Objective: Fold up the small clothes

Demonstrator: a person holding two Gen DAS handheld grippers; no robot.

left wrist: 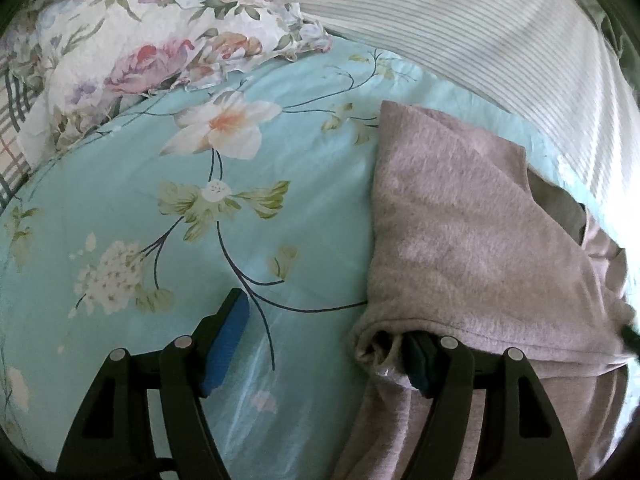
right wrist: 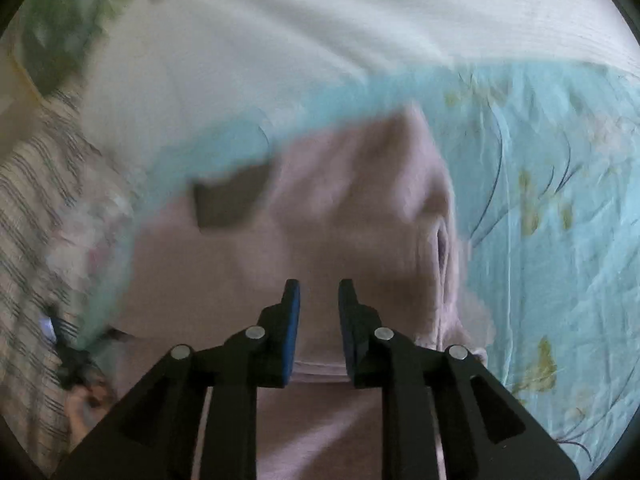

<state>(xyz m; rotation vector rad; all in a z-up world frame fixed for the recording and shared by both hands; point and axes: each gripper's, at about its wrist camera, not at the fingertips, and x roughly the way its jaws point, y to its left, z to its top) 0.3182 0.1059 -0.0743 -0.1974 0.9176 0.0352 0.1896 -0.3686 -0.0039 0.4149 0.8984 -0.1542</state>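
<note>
- An aqua floral bedsheet (left wrist: pixel 168 208) covers the bed and fills most of the scene.
- A ruffled pillow with pink roses (left wrist: pixel 160 40) lies at the sheet's far edge.
- A white striped cover (left wrist: pixel 480 28) runs just beside the pillow, bright with daylight.
- Plaid fabric (left wrist: pixel 16 92) shows beyond the pillow.

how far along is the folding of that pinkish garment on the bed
Partly done: the pinkish garment already lies doubled over on the floral sheet. In hand: the left tongs stand wide, one finger tucked under its hem; the right tongs hover over it, slightly apart, nothing pinched. Left: further folds and squaring it up, probably.
</note>
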